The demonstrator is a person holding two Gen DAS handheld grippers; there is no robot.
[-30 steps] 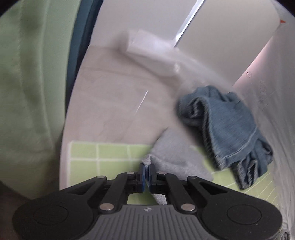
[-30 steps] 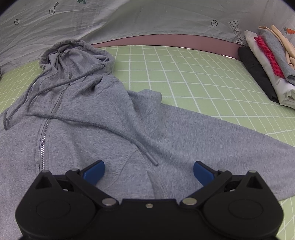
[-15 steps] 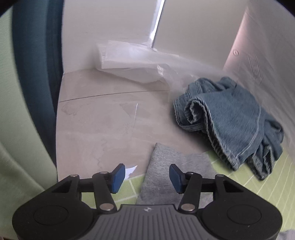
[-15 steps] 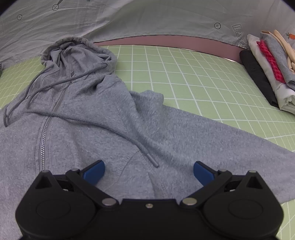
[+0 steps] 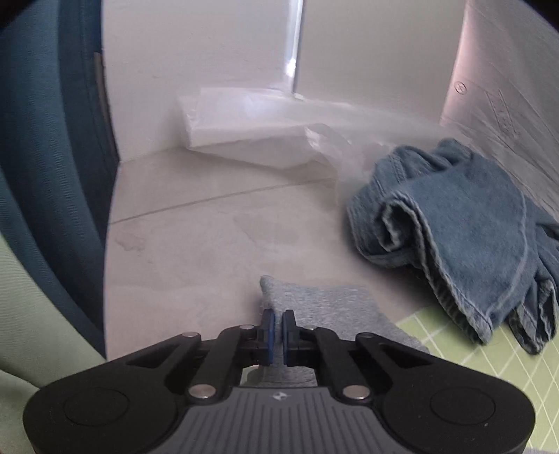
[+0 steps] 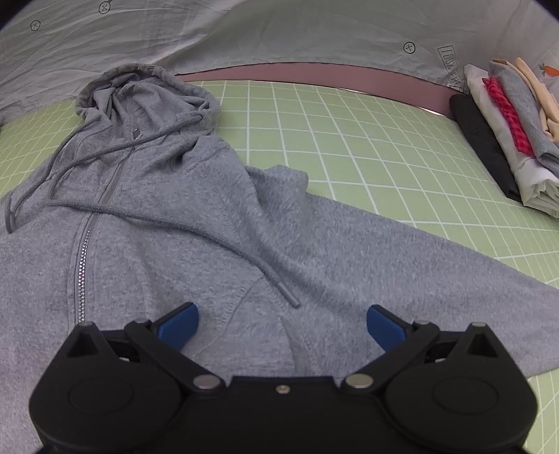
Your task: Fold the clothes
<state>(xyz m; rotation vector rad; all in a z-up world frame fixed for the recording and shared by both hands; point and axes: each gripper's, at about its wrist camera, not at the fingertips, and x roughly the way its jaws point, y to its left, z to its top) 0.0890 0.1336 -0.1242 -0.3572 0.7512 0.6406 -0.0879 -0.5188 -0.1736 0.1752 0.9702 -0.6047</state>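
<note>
A grey zip hoodie [image 6: 195, 216] lies face up on the green grid mat [image 6: 367, 139], hood at the far left, one sleeve [image 6: 436, 251] stretched to the right. My right gripper [image 6: 281, 323] hovers open just above the hoodie's front pocket area, nothing between its blue pads. In the left wrist view, my left gripper [image 5: 278, 330] is shut on the edge of a grey sleeve cuff [image 5: 321, 307] that hangs over the mat's edge above the floor.
Crumpled blue jeans [image 5: 464, 244] lie at the mat's corner [image 5: 489, 352], partly over the floor. A clear plastic bag [image 5: 251, 136] rests against the white wall. A stack of folded clothes [image 6: 506, 132] sits at the mat's far right. A grey printed sheet [image 6: 279, 31] borders the back.
My left gripper opened half a second ago, then closed again on the grey sleeve cuff. The right gripper stayed open and drifted slightly over the hoodie.
</note>
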